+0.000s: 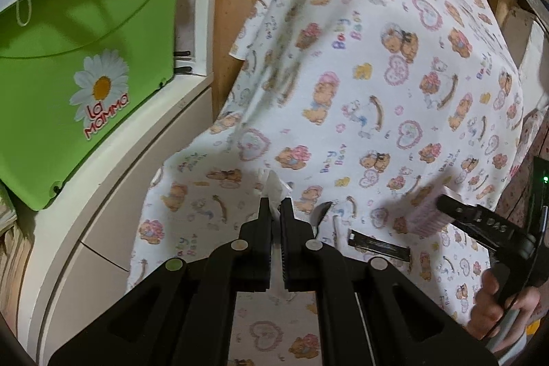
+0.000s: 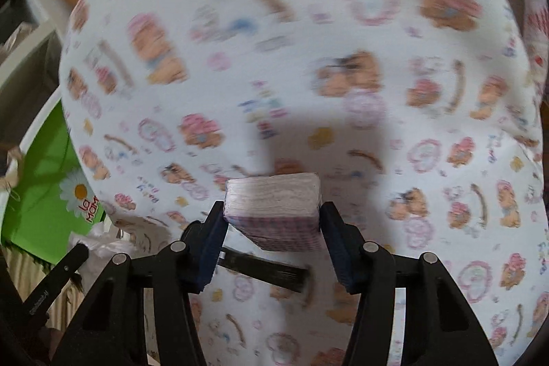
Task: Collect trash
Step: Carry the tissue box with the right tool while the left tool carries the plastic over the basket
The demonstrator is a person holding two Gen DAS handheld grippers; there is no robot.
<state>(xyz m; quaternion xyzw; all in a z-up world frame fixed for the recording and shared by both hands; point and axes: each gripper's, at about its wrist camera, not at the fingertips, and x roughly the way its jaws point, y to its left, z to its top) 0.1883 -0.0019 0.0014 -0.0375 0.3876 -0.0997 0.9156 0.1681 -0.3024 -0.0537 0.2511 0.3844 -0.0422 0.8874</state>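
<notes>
the trash in play is two pieces: a thin scrap of white paper (image 1: pixel 275 191) pinched in the left gripper (image 1: pixel 275 211), whose jaws are drawn narrow with the scrap poking out past the tips and trailing back between the fingers, and a thick squared stack of pale pink napkins (image 2: pixel 274 211) spanning the right gripper (image 2: pixel 272 211), whose jaws stand about half wide with both pads against the stack's sides, lifted clear above the cloth. both hang over a table covered in a white teddy-bear print cloth (image 1: pixel 377 74). a flat black strip (image 1: pixel 379 244) lies on the cloth just below the stack, not yet collected. off to the left a green bucket (image 1: pixel 85 74) with a daisy logo sits on a white cabinet (image 1: pixel 113 194), with a beige strap draped over its rim; whether that is where the trash goes i cannot tell. a hand (image 1: pixel 497 307) shows at the right wrapped round the other tool's handle. the risk i see: the stack is a loose pile held only by side pressure, so a quick swing could let layers slide out and scatter; the right view is heavily smeared. the scrap could slip if the left jaws ease.
</notes>
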